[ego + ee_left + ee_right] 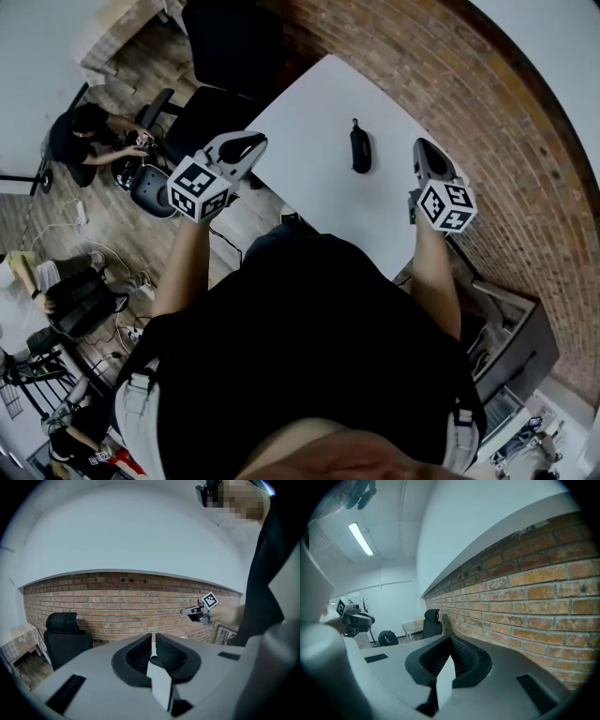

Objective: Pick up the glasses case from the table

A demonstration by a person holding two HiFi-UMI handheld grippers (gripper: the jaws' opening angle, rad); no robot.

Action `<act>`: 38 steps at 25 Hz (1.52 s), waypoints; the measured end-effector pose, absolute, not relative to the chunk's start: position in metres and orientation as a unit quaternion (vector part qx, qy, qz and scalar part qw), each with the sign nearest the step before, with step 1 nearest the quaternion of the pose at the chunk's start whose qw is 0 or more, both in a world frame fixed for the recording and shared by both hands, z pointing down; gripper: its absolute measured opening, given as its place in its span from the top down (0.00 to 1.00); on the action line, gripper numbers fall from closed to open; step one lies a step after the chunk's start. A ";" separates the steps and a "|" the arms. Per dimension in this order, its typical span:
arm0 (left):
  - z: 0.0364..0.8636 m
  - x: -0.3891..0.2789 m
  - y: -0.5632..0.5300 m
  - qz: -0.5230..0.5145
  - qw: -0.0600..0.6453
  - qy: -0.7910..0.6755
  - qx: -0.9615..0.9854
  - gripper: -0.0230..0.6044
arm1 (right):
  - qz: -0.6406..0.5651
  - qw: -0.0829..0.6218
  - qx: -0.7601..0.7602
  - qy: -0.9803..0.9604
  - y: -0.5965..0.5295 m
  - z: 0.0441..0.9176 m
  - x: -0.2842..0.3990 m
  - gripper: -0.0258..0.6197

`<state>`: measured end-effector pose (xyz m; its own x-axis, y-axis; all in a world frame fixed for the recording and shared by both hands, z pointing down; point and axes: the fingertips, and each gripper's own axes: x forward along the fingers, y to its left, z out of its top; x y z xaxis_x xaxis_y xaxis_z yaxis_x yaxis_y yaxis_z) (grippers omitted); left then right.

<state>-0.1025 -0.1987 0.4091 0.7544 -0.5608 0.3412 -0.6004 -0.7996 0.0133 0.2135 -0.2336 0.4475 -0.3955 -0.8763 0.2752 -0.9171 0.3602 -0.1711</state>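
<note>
the glasses case [360, 147] is lying on the white table [319, 112], towards the far side, roughly between the two tools and ahead of both. it is showing as a small, dark, elongated pouch with a little pull or loop sticking out at its far end. i am guessing it is light and fairly stiff, something that will keep its shape under a squeeze, though whether it is a hard shell or soft fabric i cannot tell from here. a smooth case could be sliding on that bare tabletop, so pinching across its narrow middle is looking like the safest hold, with the jaws coming down either side of the long axis.

over on the left, the person is holding the left gripper [251, 143] out past the near corner of the table, pointing forward and slightly down. its jaws are sitting together with barely a slit between them and nothing in there. its own camera is seeing only the brick wall [117, 606], no case.

on the right, the right gripper [423, 147] is hanging over the table's right edge, near the case but apart from it, angled much the same. its jaws are fully closed and carrying nothing. either tool is needing to open up before it can be taking hold.
</note>
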 end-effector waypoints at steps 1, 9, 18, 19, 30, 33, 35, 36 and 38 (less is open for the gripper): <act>0.411 -0.103 -0.201 0.164 0.062 -0.310 0.934 0.91 | 0.153 0.071 0.544 -0.822 -0.236 0.452 0.212 0.94; 0.423 -0.103 -0.219 0.180 0.063 -0.304 0.933 0.91 | 0.189 0.106 0.543 -0.811 -0.255 0.496 0.213 0.94; 0.436 -0.104 -0.239 0.190 0.065 -0.293 0.935 0.91 | 0.218 0.132 0.532 -0.808 -0.275 0.528 0.202 0.94; 0.436 -0.104 -0.241 0.189 0.064 -0.293 0.935 0.91 | 0.220 0.135 0.530 -0.807 -0.277 0.532 0.200 0.94; 0.450 -0.114 -0.265 0.191 0.079 -0.290 0.934 0.91 | 0.255 0.165 0.522 -0.797 -0.298 0.576 0.184 0.94; 0.454 -0.114 -0.272 0.193 0.081 -0.288 0.935 0.91 | 0.263 0.168 0.524 -0.792 -0.303 0.587 0.184 0.94; 0.456 -0.113 -0.279 0.193 0.082 -0.285 0.935 0.91 | 0.269 0.167 0.527 -0.789 -0.308 0.594 0.185 0.94; 0.457 -0.112 -0.281 0.193 0.082 -0.284 0.936 0.91 | 0.272 0.167 0.528 -0.787 -0.309 0.597 0.186 0.94; 0.458 -0.112 -0.285 0.192 0.083 -0.281 0.937 0.91 | 0.277 0.168 0.530 -0.784 -0.311 0.604 0.186 0.94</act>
<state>-0.1117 -0.2847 0.4581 0.7683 -0.4943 0.4067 -0.5581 -0.8285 0.0472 0.1857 -0.3110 0.6042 -0.3821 -0.7376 0.5567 -0.9236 0.2849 -0.2565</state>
